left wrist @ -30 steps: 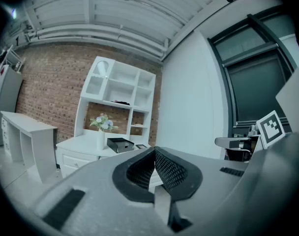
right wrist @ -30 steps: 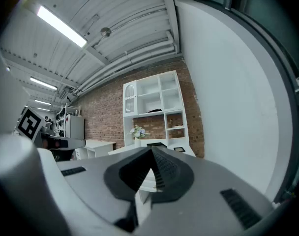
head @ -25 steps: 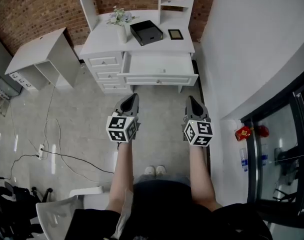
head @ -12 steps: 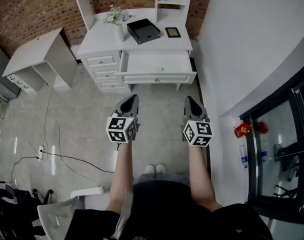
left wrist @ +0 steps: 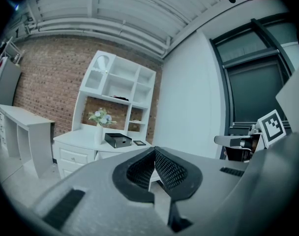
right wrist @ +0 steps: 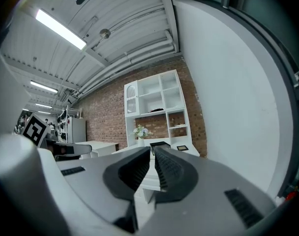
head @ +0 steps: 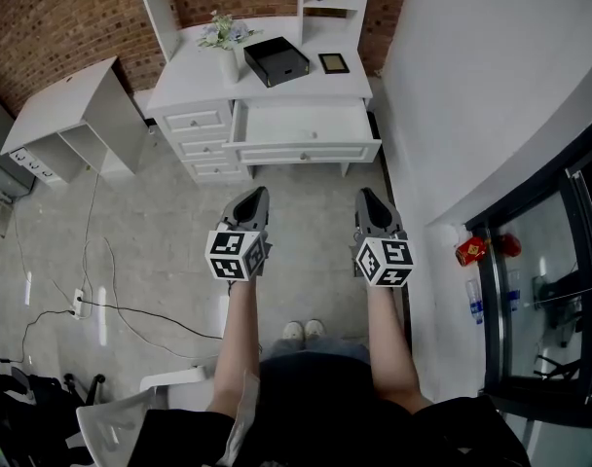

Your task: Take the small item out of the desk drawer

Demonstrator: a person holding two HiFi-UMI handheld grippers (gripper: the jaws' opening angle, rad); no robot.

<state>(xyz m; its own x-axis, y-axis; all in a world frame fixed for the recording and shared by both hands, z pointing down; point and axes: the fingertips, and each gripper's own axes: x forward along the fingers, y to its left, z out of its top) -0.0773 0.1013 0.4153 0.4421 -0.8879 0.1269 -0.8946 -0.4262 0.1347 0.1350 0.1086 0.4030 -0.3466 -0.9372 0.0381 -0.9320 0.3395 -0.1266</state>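
Observation:
The white desk (head: 201,78) stands ahead with its wide drawer (head: 304,152) pulled out; the inside looks plain white and I see no small item in it. Both grippers are held side by side above the floor, well short of the drawer. My left gripper (head: 255,195) is shut, its tips meeting with nothing between them (left wrist: 154,149). The jaws of my right gripper (head: 366,195) are opening; a narrow slit shows between the pads (right wrist: 152,150), with nothing in it.
On the desktop are a black tray (head: 283,61), a small framed picture (head: 333,62) and a vase of flowers (head: 228,52), under a white shelf unit (right wrist: 157,102). A white side table (head: 67,115) stands left, cables (head: 111,305) cross the floor, and a wall and glass door (head: 539,290) are right.
Both grippers have edged a little forward toward the desk, and the head view has shifted slightly. Nothing has been taken hold of.

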